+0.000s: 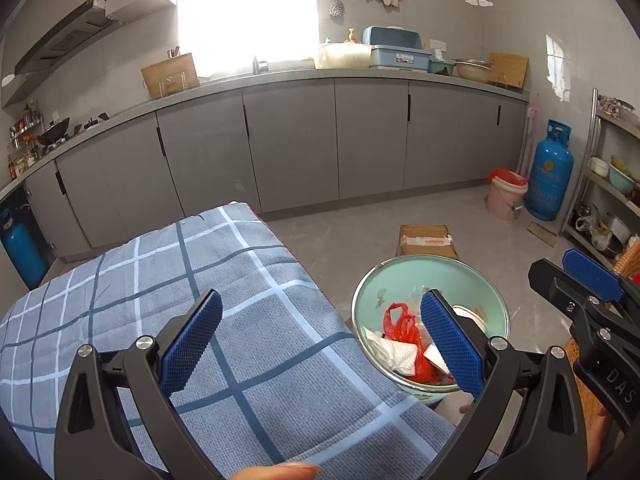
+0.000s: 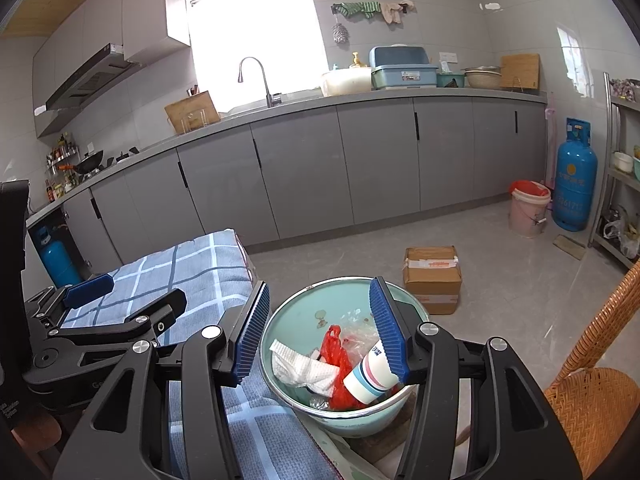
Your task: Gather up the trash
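Note:
A mint-green bowl [image 2: 304,312] stands beside the plaid-covered table [image 1: 240,300] and holds trash: a red plastic bag [image 2: 338,360], a crumpled white tissue [image 2: 304,368], a striped paper cup [image 2: 372,374] and clear wrap. The bowl also shows in the left wrist view [image 1: 396,284], low at the right. My left gripper [image 1: 322,344] is open and empty, over the table's right edge. My right gripper [image 2: 326,334] is open and empty, straddling the bowl from above. The right gripper also shows in the left wrist view [image 1: 592,280], at the far right.
A cardboard box [image 2: 434,276] lies on the floor behind the bowl. A wicker chair [image 2: 596,400] stands at the right. A pink bucket [image 2: 528,208] and a blue gas cylinder [image 2: 574,184] stand by the grey cabinets [image 2: 304,172]. A metal shelf [image 1: 608,184] is at the far right.

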Motion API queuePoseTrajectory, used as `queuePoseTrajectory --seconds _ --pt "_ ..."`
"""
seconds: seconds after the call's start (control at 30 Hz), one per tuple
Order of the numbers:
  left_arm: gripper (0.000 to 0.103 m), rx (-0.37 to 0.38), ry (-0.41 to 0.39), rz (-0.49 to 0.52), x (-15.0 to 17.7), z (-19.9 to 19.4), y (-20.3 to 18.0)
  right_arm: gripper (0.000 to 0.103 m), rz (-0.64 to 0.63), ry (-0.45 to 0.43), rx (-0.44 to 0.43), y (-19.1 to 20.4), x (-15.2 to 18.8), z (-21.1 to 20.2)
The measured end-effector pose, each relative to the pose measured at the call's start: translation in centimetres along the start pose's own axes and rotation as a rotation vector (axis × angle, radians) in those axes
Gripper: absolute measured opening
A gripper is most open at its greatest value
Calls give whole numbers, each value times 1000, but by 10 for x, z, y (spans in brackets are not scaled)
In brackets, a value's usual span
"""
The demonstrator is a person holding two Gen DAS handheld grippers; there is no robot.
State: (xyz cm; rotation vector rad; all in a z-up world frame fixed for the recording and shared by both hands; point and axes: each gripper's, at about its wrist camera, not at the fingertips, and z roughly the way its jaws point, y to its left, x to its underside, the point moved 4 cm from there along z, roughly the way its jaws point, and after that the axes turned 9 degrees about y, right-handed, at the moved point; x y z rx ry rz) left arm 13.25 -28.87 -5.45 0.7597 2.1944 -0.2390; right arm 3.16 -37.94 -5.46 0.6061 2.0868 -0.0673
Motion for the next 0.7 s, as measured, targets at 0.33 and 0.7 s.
queuePoseTrajectory --seconds 0.33,0.7 --pt "98 -39 -26 29 5 -6 -2 55 -6 -2 0 2 2 -2" --pt "98 0 -28 12 8 -19 7 59 -22 -18 8 8 2 -13"
